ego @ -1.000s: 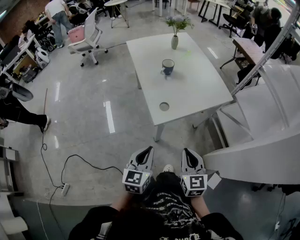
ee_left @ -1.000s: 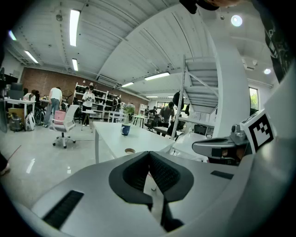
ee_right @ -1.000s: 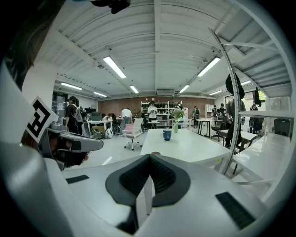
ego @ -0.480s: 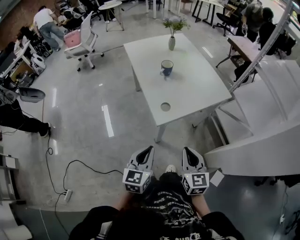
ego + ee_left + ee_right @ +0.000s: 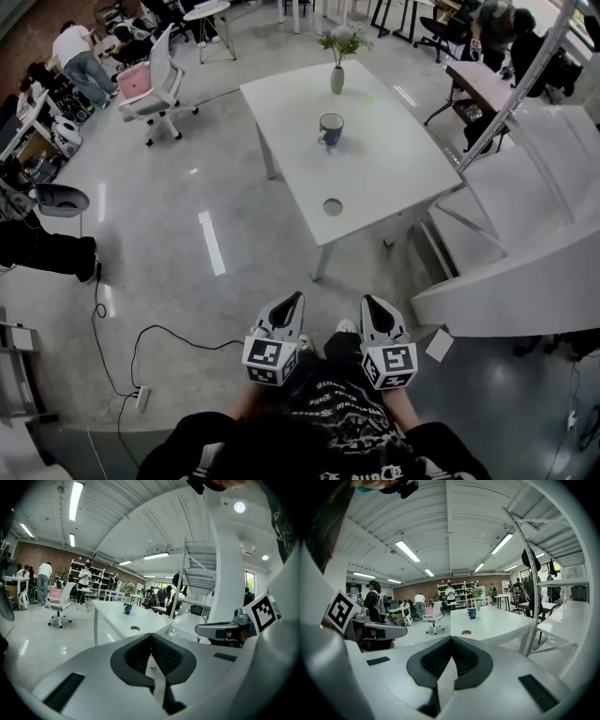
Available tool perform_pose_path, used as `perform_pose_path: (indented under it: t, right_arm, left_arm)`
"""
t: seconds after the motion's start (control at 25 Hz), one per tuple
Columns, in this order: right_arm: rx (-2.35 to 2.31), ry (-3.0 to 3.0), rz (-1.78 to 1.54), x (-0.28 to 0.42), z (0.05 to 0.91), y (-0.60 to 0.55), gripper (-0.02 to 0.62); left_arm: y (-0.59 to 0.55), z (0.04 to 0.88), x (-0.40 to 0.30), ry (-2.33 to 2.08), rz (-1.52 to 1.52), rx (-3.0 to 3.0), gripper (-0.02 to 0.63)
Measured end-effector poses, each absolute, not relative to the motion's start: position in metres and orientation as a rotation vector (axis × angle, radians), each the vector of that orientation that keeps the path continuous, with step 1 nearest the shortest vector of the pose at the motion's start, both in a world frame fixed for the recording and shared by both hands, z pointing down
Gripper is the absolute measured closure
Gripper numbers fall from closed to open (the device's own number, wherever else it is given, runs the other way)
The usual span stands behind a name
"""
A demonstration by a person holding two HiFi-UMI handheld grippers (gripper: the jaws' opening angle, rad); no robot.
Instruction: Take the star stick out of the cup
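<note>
We stand on a glossy grey floor [image 5: 187, 281], well short of a white rectangular table [image 5: 384, 187]. We hold two white two-jaw grippers low in front of us. The left gripper [image 5: 296, 298] has its dark ribbed jaws pressed fully together with nothing between them. The right gripper [image 5: 367, 301] is the same, closed tight and empty.

A dark blue cup with a handle [image 5: 331, 128] stands alone on the table at twelve o'clock from the grippers, well apart from them. A round hole in the tabletop [image 5: 333, 206] lies at six o'clock from the cup. A pale slim vase of green sprigs [image 5: 337, 78] stands at twelve o'clock from it.

The star stick should be in that cup, but from here it is too small to make out.

We judge the stick to be thin, light and stiff, easy to pinch but quick to slip or swing. The best hold is probably on its shaft just above the rim, followed by a straight upward pull. The cup looks heavier, though it may need steadying.
</note>
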State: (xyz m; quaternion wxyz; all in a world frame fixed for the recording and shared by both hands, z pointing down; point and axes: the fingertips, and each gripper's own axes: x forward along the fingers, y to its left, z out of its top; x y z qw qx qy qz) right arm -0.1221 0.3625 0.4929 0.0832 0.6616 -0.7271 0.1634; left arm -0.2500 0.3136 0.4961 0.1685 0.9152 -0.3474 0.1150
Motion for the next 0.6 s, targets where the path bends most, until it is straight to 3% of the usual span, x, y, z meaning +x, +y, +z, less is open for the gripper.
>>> perform_pose_path:
  t: [0.32, 0.6]
  right_arm:
    - [1.954, -2.184, 0.544, -0.093, 0.518, 0.327, 0.588]
    - [1.895, -2.233, 0.547, -0.036, 0.525, 0.225, 0.588]
  left_arm:
    - [0.277, 0.51, -0.221, -1.009, 0.361, 2.604, 0.586]
    - [0.189, 0.512, -0.172, -1.089, 0.343, 2.571, 0.586]
